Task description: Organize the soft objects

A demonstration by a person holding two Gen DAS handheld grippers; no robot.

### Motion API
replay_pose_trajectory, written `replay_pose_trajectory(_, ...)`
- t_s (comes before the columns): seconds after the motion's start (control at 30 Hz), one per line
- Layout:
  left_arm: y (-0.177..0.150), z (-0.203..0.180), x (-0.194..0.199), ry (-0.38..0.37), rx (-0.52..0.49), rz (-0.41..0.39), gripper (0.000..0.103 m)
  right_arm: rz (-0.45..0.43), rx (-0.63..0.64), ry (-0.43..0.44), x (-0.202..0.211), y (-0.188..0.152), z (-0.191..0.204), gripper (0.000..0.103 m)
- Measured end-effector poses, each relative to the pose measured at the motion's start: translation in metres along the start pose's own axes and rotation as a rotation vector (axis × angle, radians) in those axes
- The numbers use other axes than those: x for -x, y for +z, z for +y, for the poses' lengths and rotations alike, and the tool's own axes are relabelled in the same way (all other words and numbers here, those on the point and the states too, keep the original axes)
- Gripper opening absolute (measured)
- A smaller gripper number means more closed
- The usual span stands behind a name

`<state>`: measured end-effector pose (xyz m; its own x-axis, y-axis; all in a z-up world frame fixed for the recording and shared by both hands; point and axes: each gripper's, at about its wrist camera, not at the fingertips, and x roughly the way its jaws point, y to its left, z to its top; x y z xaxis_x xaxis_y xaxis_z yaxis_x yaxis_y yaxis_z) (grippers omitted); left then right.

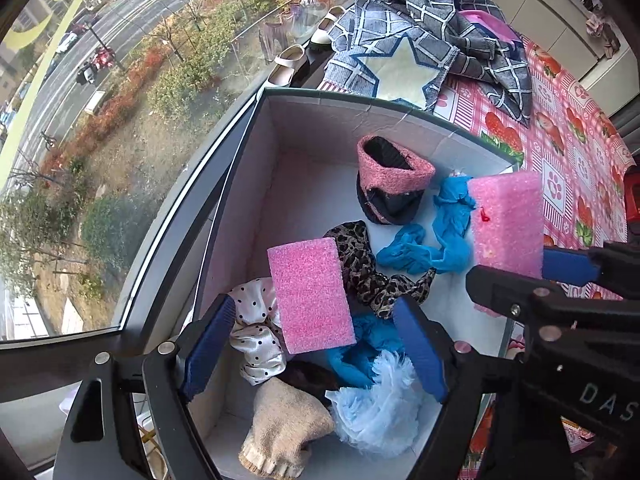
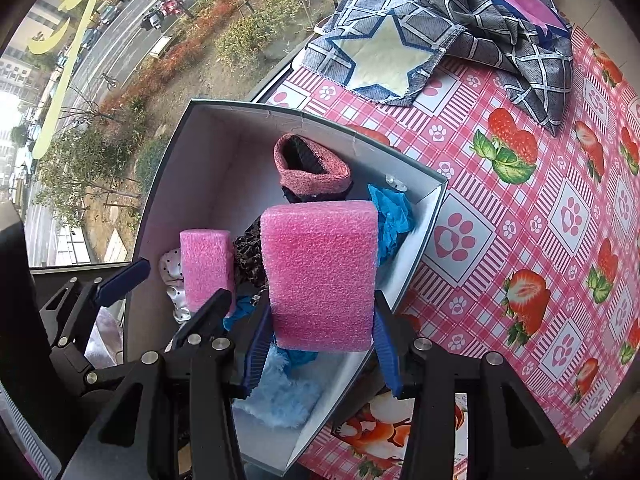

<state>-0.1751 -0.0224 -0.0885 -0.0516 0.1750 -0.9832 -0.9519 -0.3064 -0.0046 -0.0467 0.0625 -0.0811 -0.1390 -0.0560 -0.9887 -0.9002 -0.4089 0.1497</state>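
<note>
Strawberry-print tablecloth w/ white box of soft items; left claw spread, right claw pinching pink foam block.

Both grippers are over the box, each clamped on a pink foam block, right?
Not quite. Only the right gripper is clamped on a pink foam block. The left wrist view shows the left gripper open, its pads clear of the other foam block. Both are over the box.

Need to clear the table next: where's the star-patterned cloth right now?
The star cloth lies on the strawberry tablecloth beyond the box, by the window.
</note>
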Motion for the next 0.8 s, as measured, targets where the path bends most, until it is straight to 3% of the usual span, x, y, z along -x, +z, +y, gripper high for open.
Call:
replay_pose_trajectory(0.07, -0.001, -0.002, -0.001, 0.002, -0.016, 0.017, 0.084, -0.002, 0.013, -0.013, 0.001, -0.002, 0.002, 0.051)
replay_pose_trajectory(0.17, -0.003, -0.004, 0.001, 0.026, -0.033, 0.022, 0.088, -0.022, 0.017, -0.040, 0.004, -0.004, 0.003, 0.095)
replay_pose_trajectory(0.33, -0.005, 0.000, 0.011, 0.037, 0.002, 0.007, 0.088, -0.057, 0.007, -0.064, 0.017, -0.007, 0.000, 0.096)
replay_pose_trajectory(0.37, -0.005, 0.001, 0.013, 0.050, 0.010, 0.009, 0.088, -0.064, 0.008, -0.071, 0.020, -0.007, 0.000, 0.103)
replay_pose_trajectory(0.4, -0.005, 0.002, 0.015, 0.059, 0.016, 0.016, 0.088, -0.076, 0.008, -0.075, 0.023, -0.009, 0.000, 0.102)
replay_pose_trajectory(0.57, -0.008, 0.006, 0.021, -0.011, 0.052, 0.068, 0.088, -0.087, -0.028, -0.068, 0.036, -0.016, -0.004, 0.102)
replay_pose_trajectory(0.8, -0.017, 0.001, 0.028, -0.020, 0.049, 0.105, 0.088, -0.065, -0.041, -0.049, 0.041, -0.023, -0.002, 0.102)
